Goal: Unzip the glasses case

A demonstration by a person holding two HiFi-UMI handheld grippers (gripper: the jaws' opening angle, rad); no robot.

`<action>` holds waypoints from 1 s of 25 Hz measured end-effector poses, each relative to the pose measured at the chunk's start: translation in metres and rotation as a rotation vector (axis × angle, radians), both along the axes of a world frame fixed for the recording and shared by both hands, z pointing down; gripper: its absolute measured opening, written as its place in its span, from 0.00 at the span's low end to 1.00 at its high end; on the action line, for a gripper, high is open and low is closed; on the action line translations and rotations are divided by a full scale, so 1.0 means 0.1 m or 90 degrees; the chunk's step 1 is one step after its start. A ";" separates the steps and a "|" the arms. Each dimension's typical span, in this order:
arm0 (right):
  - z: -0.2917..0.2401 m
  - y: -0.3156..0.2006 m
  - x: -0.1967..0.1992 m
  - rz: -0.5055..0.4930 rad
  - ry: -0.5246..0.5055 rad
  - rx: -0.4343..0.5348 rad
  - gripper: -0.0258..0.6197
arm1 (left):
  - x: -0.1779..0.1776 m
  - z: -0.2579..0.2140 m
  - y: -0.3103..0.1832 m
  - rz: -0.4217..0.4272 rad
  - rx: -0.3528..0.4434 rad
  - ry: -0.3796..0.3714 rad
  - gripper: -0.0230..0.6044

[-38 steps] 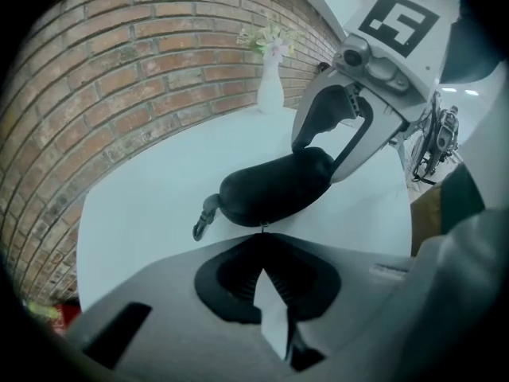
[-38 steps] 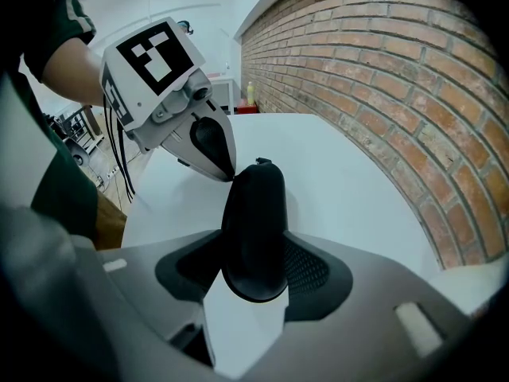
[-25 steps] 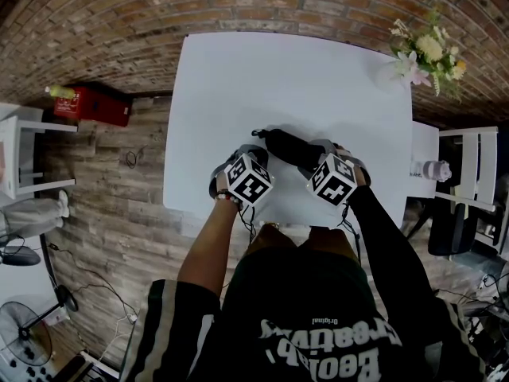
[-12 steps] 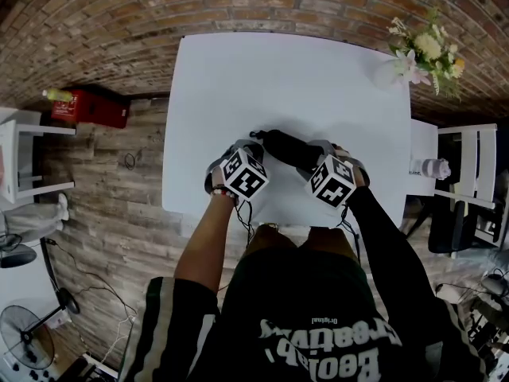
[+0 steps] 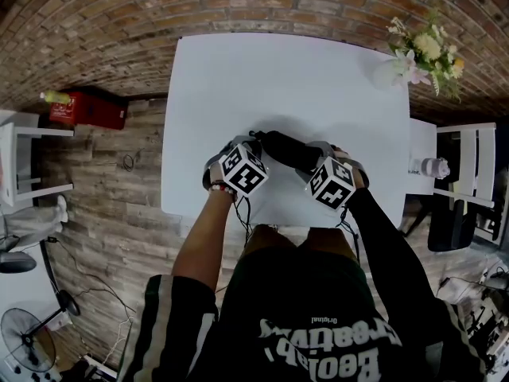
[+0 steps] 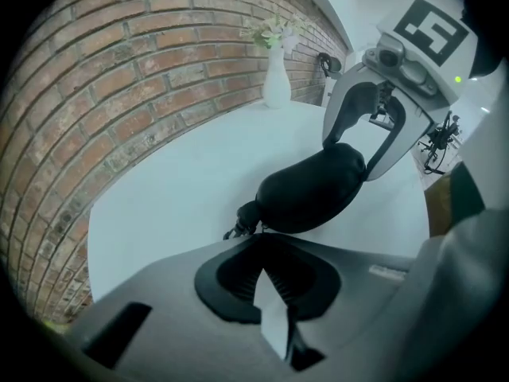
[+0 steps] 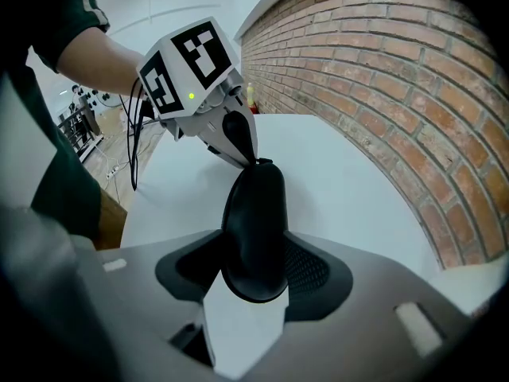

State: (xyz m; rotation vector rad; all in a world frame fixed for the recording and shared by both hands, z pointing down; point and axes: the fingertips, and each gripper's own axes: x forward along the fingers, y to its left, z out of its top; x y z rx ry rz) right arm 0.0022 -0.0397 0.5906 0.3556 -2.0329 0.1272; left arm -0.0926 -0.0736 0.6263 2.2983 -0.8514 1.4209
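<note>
1. Off the table's left edge, a red box (image 5: 87,108) sits on the floor, well apart from the work.
2. The left gripper (image 6: 259,245) has its jaws closed together at the tip, right at the zipper pull (image 6: 242,217). It seems to pinch the pull, though the contact is small.
3. The glasses case (image 5: 288,150) lies near the front of the white table (image 5: 278,78), between the two grippers. No gap shows along it, so I judge the unzipping not yet begun, and the whole run of the zip is left.
4. The right gripper (image 7: 253,241) is clamped on the case's other end, steadying it.
5. A vase of flowers (image 5: 420,52) stands at the far right corner and a bottle (image 5: 433,169) beyond the edge. Neither blocks the pull.
</note>
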 end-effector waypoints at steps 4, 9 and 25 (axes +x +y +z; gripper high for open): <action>-0.01 -0.01 0.00 0.009 -0.005 0.000 0.41 | 0.01 -0.01 -0.06 0.000 0.002 0.002 0.05; 0.00 -0.02 0.00 0.015 -0.008 -0.003 0.41 | 0.03 0.01 -0.12 0.005 -0.001 0.002 0.05; -0.01 -0.03 0.01 0.026 -0.015 -0.004 0.42 | 0.04 0.05 -0.12 0.011 -0.002 0.013 0.05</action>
